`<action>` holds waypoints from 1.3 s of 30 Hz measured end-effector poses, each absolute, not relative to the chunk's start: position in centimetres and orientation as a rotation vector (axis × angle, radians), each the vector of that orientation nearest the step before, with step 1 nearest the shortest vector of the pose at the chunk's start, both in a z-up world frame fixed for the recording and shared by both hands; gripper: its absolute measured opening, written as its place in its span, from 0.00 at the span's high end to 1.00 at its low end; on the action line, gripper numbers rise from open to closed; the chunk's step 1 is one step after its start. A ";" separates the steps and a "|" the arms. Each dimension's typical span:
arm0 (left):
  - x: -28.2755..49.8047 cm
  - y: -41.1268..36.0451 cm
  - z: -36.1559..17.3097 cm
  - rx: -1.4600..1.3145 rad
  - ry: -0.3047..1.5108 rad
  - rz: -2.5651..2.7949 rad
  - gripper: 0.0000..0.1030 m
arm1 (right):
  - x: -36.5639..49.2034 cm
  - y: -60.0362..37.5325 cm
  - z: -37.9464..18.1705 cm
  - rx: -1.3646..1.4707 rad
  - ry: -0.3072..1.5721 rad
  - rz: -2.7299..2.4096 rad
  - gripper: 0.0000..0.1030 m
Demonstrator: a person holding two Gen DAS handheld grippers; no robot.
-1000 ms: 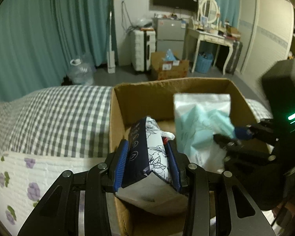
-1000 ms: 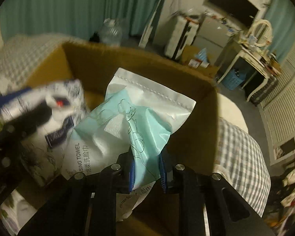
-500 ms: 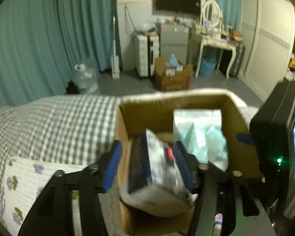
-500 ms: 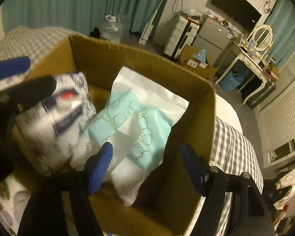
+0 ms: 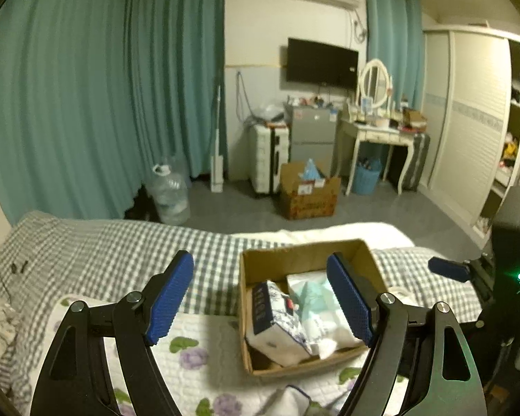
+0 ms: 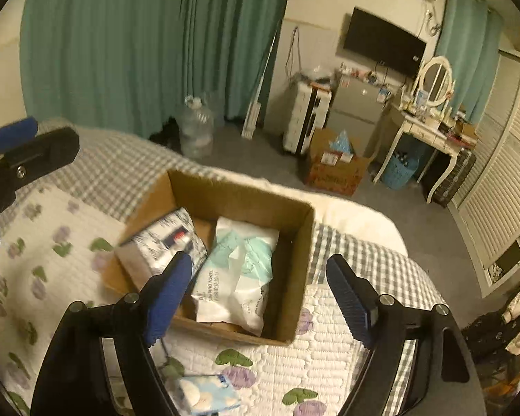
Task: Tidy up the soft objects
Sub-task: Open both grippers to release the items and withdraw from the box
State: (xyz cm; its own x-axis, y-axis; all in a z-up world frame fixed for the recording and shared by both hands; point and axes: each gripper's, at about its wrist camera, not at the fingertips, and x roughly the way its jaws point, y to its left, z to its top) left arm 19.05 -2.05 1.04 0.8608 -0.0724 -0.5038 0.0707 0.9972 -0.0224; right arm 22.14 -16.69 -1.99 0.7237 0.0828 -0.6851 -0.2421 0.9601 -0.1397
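Both claws risen, box (image 6: pixel 294 267) on quilt (image 6: pixel 45 263) (floral), teal curtains (image 5: pixel 86 86)

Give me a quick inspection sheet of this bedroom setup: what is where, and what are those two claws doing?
Surface: floral quilt over a checked bedspread.
Job's things: cardboard box on the quilt holds a floral tissue pack and a teal towel pack, side by side.
Clutter: small blue packet on the quilt outside the box.
Claws: left claw and right claw both open, holding nothing, above the bed.
Cables: thin dark cord on the bedspread.
Surroundings: teal curtains, wall TV, dressing table.
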 end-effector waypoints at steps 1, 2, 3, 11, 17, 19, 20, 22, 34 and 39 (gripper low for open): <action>18.2 -1.7 1.6 -0.005 0.518 -0.071 0.22 | 21.1 -16.8 -1.1 -0.217 0.718 0.180 0.22; 17.4 -1.6 2.1 -0.007 0.509 -0.066 0.22 | 20.1 -17.0 -0.5 -0.207 0.699 0.180 0.19; 16.6 -1.4 2.5 -0.010 0.499 -0.063 0.22 | 19.0 -17.1 0.4 -0.192 0.675 0.181 0.13; 11.4 0.6 5.0 -0.072 0.443 -0.074 0.22 | 11.0 -18.4 5.7 -0.139 0.524 0.151 0.00; 7.9 1.6 6.1 -0.088 0.395 -0.038 0.22 | 6.3 -18.4 7.0 -0.163 0.474 0.148 0.00; 6.9 1.7 6.3 -0.078 0.383 -0.034 0.22 | 4.7 -18.4 7.4 -0.163 0.449 0.145 0.00; 6.7 1.7 6.4 -0.073 0.380 -0.034 0.22 | 4.1 -18.3 7.6 -0.161 0.441 0.144 0.00; 6.1 1.6 6.5 -0.050 0.368 -0.033 0.18 | 2.9 -18.4 7.9 -0.152 0.434 0.146 0.00; 2.3 2.9 6.3 -0.054 0.324 -0.023 0.00 | -1.6 -18.2 9.3 -0.124 0.378 0.153 0.00; 2.0 2.5 5.0 -0.026 0.341 -0.021 0.00 | -2.4 -18.2 8.8 -0.122 0.381 0.149 0.00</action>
State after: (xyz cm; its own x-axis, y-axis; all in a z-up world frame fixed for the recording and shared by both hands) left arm 2.00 2.50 5.01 0.9424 -0.0246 -0.3337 0.0160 0.9995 -0.0287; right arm -2.42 -18.25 8.79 0.9175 0.1217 -0.3787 -0.1674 0.9817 -0.0902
